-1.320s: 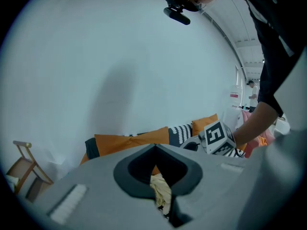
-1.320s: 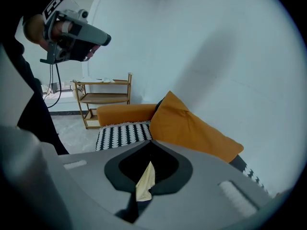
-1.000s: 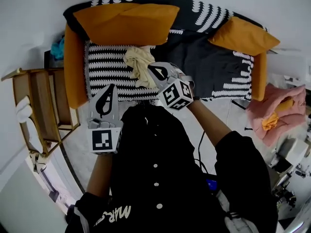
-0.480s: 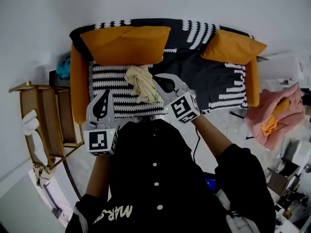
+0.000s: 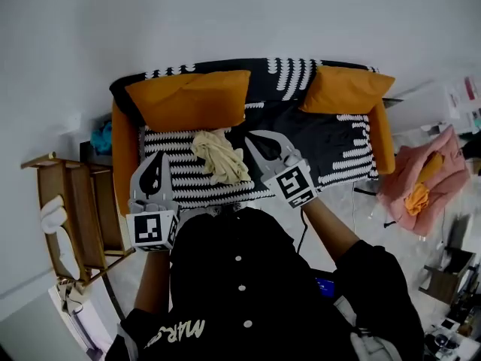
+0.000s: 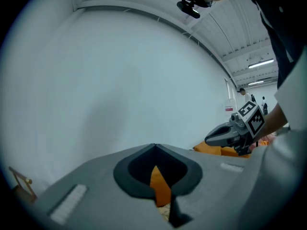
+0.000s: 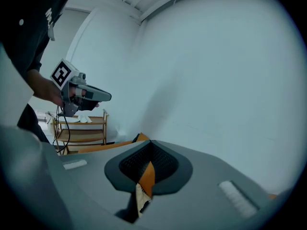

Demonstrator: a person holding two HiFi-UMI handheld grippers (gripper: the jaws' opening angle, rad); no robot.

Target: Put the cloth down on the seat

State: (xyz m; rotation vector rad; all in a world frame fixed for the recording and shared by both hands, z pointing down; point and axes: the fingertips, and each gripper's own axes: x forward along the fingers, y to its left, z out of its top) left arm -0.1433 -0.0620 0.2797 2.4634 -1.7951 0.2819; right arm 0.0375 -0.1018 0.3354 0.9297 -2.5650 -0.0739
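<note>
A crumpled pale yellow cloth (image 5: 219, 156) lies on the striped black and white seat (image 5: 180, 180) of an orange sofa, left of the middle. My left gripper (image 5: 155, 159) is shut and holds nothing, with its tip over the seat's left part, left of the cloth. My right gripper (image 5: 252, 134) is also shut and holds nothing, just right of the cloth and apart from it. In the left gripper view the jaws (image 6: 154, 145) meet at the tip and the right gripper (image 6: 229, 133) shows beyond. The right gripper view shows its shut jaws (image 7: 151, 142) and the left gripper (image 7: 91, 96).
Two orange cushions (image 5: 188, 100) (image 5: 342, 89) lean on the sofa's back. A wooden shelf unit (image 5: 75, 209) stands left of the sofa, with a teal item (image 5: 101, 138) behind it. A pink and orange heap of fabric (image 5: 421, 179) lies at the right. A white wall rises behind.
Both grippers have drawn back from the cloth toward the person. The right gripper, close against the cloth before, now stands apart from it. The cloth stays on the seat.
</note>
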